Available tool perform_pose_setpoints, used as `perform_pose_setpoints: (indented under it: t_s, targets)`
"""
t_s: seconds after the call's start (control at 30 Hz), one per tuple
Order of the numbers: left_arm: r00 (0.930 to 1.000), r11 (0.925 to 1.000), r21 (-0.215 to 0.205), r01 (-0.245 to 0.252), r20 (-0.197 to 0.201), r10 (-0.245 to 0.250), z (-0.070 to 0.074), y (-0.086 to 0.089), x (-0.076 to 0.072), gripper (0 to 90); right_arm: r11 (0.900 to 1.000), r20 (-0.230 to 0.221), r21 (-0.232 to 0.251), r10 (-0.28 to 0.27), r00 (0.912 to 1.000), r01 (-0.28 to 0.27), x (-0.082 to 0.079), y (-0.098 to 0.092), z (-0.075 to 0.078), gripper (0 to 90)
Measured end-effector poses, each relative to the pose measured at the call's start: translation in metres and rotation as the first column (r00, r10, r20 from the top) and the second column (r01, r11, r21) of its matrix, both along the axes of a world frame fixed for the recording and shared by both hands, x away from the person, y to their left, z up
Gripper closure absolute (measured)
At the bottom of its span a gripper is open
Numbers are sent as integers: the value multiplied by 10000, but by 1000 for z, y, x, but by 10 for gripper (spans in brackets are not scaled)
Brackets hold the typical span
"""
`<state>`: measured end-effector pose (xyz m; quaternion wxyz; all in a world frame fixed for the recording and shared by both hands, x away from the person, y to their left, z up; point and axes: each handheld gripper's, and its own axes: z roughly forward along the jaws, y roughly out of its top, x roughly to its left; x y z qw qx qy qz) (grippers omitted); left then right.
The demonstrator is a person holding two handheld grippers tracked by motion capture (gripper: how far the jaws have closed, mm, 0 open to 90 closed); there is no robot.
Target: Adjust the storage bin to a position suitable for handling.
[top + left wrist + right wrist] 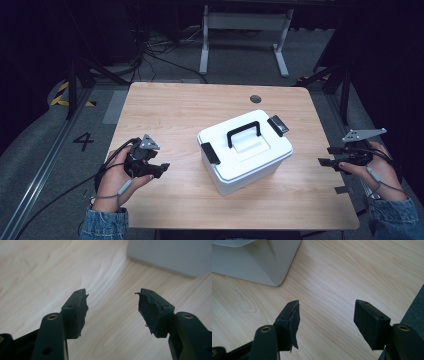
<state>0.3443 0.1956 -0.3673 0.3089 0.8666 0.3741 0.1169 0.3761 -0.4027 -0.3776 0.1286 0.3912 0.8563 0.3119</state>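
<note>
From the high view, a white box with a black handle stands on the wooden surface, between the left gripper and the right gripper. In the left gripper view, the fingers are wide apart with nothing between them, and the box is ahead. In the right gripper view, the fingers are also spread and empty, near the surface's edge.

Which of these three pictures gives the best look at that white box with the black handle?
The high view: the whole white box, its lid, handle and both side latches show there. The left gripper view catches just a grey wall, and the right gripper view a lower corner.
</note>
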Motion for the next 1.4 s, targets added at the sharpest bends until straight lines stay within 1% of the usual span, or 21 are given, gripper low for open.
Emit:
perform_pose_setpoints:
  t_s: [0.03,0.1,0.13,0.2,0.23,0.27,0.3,0.4,0.47,0.53,0.6,0.67,0.73,0.8,0.83,0.9,1.07,1.17,1.27,1.33,1.4]
  targets:
    - [9999,9999,4,139,100,-139,2,-1,0,407,10000,16,0,-25,10000,25,-1,0,0,389]
    - [10000,9999,159,-50,38,49,5,-5,-1,422,10000,39,17,-22,10000,22,-2,0,1,392]
    - [10000,9992,409,-14,22,14,7,-5,0,422,10000,25,23,-50,10000,49,-3,0,1,392]
    - [9994,9988,470,-171,-287,184,12,-8,1,429,10000,22,16,-62,10000,62,-3,0,1,392]
    - [9991,9996,263,-115,-411,126,14,-8,2,443,10000,23,3,-70,10000,70,-3,1,1,393]
    - [9994,10000,-27,-50,-345,49,18,-10,3,483,10000,50,8,-50,10000,50,-3,2,1,394]
    - [9994,10000,-27,-50,-345,49,18,-10,3,502,10000,50,8,-50,10000,50,-3,2,1,394]
    - [9998,9991,-407,124,-132,-129,28,-13,5,510,10000,41,-22,-51,10000,51,-3,4,1,395]
    - [9996,9979,-611,235,-152,-245,34,-16,6,521,10000,-4,-31,-37,10000,37,-4,5,0,395]
    - [9991,9962,-770,411,-28,-414,39,-20,9,520,10000,-35,-11,-39,10000,39,-5,5,-1,395]
    - [9987,9959,-756,502,33,-501,45,-26,12,519,9999,-44,-56,-85,10000,85,-5,6,-2,395]
    - [9980,9944,-864,603,245,-583,49,-31,14,494,9999,-36,-68,-78,10000,77,-6,6,-3,395]
    - [9983,9909,-1215,582,157,-567,53,-36,17,483,10000,-62,-35,-80,9999,80,-7,7,-3,394]
    - [9977,9902,-1229,659,233,-635,54,-38,19,477,9999,-46,-86,-52,10000,52,-9,6,-4,392]
    - [9974,9871,-1429,717,213,-694,57,-43,21,477,10000,-44,-18,-62,10000,62,-9,6,-4,392]
    - [9969,9853,-1522,780,198,-759,61,-48,23,478,10000,-62,9,-67,10000,67,-11,4,-5,393]
    - [9969,9837,-1624,777,281,-741,72,-59,28,478,9999,-105,-11,-152,9998,152,-13,2,-7,402]
    - [9985,9852,-1629,535,19,-539,80,-68,32,509,9998,-147,43,-178,9997,179,-15,1,-9,399]
    - [9966,9854,-1487,826,115,-818,84,-78,36,506,9997,-290,104,-200,9994,203,-17,1,-10,398]
    - [9934,9831,-1425,1146,145,-1137,86,-90,40,497,9997,-373,145,-187,9991,193,-18,0,-12,399]
    - [9920,9831,-1328,1262,210,-1245,87,-94,41,494,9997,-415,171,-187,9990,195,-18,1,-13,398]
